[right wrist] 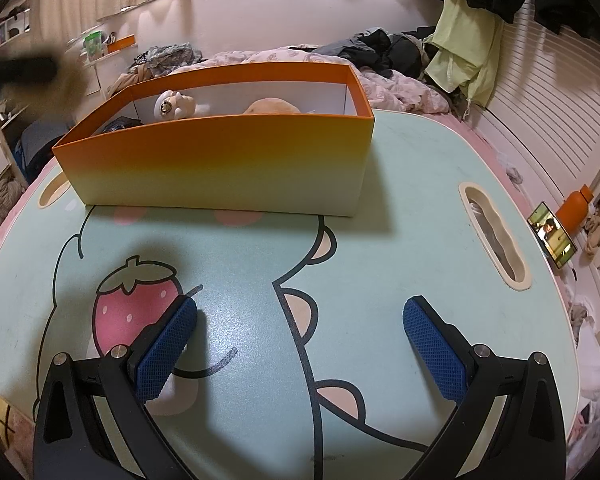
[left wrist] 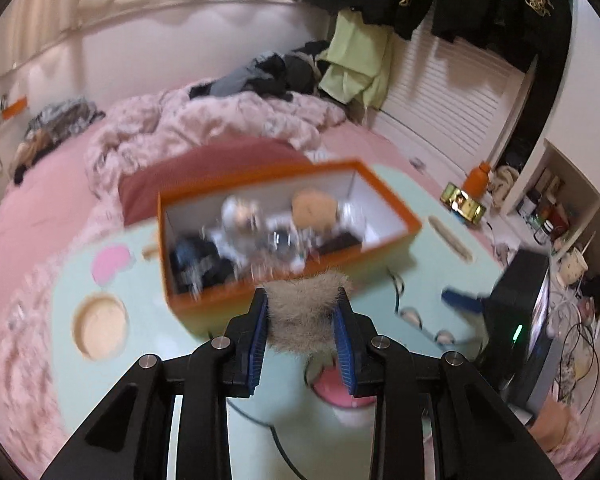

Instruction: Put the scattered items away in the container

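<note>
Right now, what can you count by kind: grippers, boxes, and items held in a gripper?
Grippers: 2, the left gripper and the open, empty right gripper.
Boxes: 1, the orange cardboard box.
Held items: 1, the fluffy beige furry item in the left gripper.
Total: 4.

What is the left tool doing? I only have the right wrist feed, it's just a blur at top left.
Observer: The left tool is shut on a furry tan item, near the orange box.
Operator: Over the box yet?
Observer: Can't tell for sure; the item overlaps the box's near wall in the left wrist view.
Operator: What's in the box? I only see a plush and something tan.
Observer: There's also a dark blue item at the box's left end.
</note>
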A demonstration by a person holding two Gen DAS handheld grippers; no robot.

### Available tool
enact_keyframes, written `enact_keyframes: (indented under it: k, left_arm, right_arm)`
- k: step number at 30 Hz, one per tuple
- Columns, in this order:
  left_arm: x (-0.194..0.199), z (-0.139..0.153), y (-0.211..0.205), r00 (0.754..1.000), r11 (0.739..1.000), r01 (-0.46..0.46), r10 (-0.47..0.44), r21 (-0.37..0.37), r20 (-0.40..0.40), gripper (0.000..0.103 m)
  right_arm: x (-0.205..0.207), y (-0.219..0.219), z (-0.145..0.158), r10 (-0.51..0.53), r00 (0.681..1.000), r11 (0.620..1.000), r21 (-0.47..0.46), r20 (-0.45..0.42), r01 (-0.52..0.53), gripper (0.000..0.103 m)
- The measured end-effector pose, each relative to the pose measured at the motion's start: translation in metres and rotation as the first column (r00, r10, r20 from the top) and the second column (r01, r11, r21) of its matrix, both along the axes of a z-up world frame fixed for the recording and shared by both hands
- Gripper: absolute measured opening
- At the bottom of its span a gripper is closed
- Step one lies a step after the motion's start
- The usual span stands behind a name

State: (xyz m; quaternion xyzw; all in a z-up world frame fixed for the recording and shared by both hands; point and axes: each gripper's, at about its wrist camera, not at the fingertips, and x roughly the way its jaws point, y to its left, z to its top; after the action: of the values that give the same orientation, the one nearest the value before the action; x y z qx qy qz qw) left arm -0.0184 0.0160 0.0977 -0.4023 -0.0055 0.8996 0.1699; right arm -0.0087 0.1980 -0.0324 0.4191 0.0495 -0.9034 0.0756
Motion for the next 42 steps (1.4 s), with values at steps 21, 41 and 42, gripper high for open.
enact_keyframes:
  k: [21, 41, 42]
  left_arm:
    - [0.041, -0.089, -0.002, 0.991, 0.991, -0.136, 0.136, 0.010, 0.009, 0.096]
    - [0.062, -0.085, -0.005, 0.978, 0.981, -0.193, 0.194, 0.024, -0.072, 0.101]
    - [0.062, -0.085, -0.004, 0.979, 0.981, -0.191, 0.192, 0.030, -0.071, 0.101]
  right_arm:
    - [0.004, 0.005, 0.000, 0.019, 1.000, 1.000, -0.002, -0.005, -0.019, 0.103]
    - [-0.002, 0.001, 0.106, 0.179, 0.947, 0.963, -0.149, -0.265, -0.224, 0.097]
    - [-0.014, -0.008, 0.114, 0.197, 0.945, 0.960, -0.145, -0.260, -0.240, 0.088]
